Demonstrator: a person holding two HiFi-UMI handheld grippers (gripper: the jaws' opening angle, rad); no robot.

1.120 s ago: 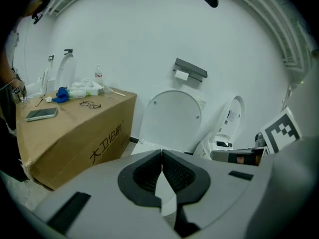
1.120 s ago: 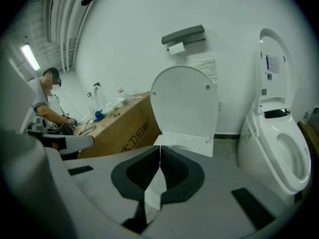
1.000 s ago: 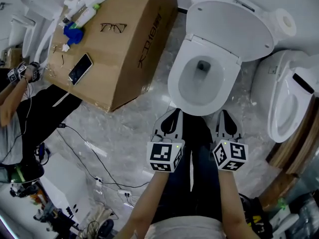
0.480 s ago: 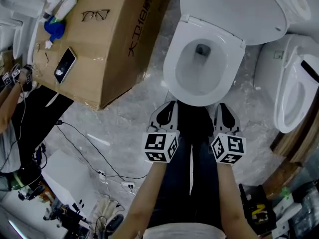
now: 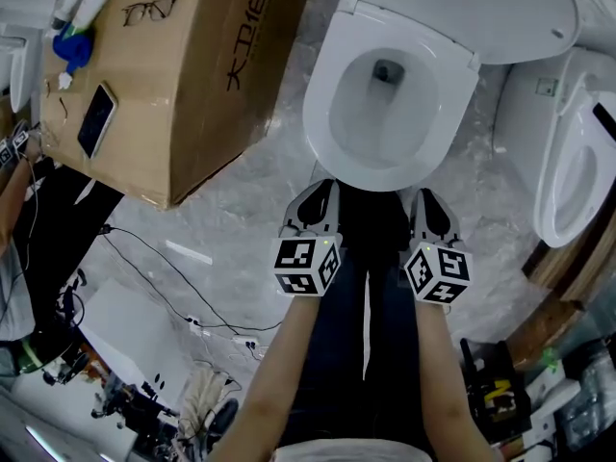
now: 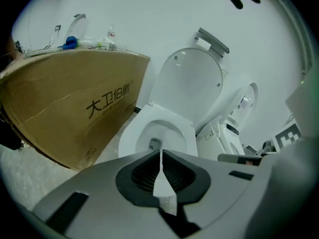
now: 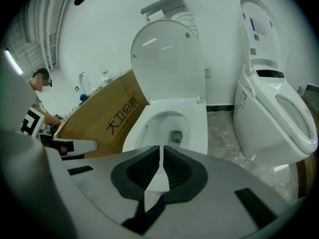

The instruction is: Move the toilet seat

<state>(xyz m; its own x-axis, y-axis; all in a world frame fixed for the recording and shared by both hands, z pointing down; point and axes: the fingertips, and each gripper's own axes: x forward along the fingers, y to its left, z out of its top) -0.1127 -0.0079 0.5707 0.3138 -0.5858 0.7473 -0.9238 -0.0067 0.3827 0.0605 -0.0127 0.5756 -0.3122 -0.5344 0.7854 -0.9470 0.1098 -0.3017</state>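
Left gripper and right gripper — fingers clenched (holding nothing) — near toilet seat.

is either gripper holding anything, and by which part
Nothing is held: the left gripper and right gripper both have jaws shut and empty, short of the toilet seat.
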